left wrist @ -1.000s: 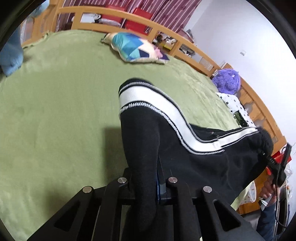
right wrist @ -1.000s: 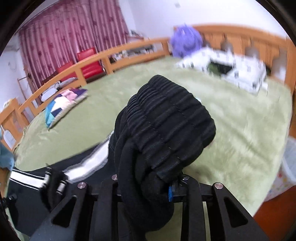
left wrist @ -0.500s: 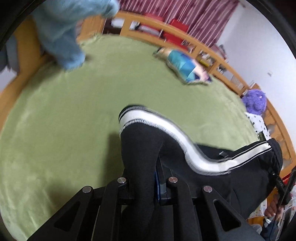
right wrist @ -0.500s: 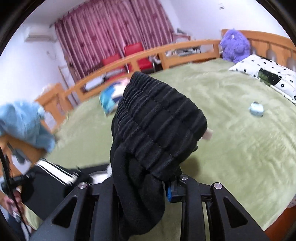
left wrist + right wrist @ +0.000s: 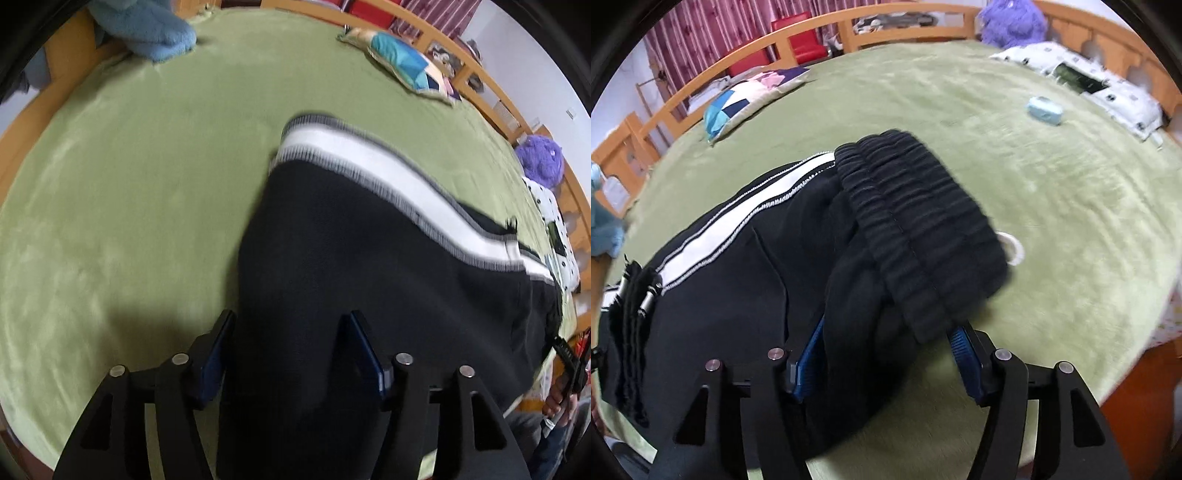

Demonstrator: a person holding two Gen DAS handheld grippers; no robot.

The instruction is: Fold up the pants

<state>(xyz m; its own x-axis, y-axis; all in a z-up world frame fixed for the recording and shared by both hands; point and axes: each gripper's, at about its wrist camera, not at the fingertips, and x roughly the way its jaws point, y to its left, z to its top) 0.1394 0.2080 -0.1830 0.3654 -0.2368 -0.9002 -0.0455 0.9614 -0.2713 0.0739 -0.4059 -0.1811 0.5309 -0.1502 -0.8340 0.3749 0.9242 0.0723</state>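
Observation:
Black pants (image 5: 369,266) with a white side stripe (image 5: 373,173) lie across the green bed. In the left wrist view my left gripper (image 5: 291,332) is open, its fingers (image 5: 218,347) wide apart with the cuff end of the pants between them. In the right wrist view the pants (image 5: 746,280) stretch to the left and the ribbed waistband (image 5: 919,236) lies between the spread jaws of my right gripper (image 5: 890,339), which is open.
The green bedcover (image 5: 129,184) has a wooden rail around it. A patchwork cushion (image 5: 402,66), a blue plush (image 5: 147,22), a purple plush (image 5: 1012,22), a dotted pillow (image 5: 1082,81), a small blue object (image 5: 1045,110) and a white ring (image 5: 1012,247) lie on the bed.
Both grippers were shut on the pants and held them up; now both have opened and the pants have dropped onto the bed.

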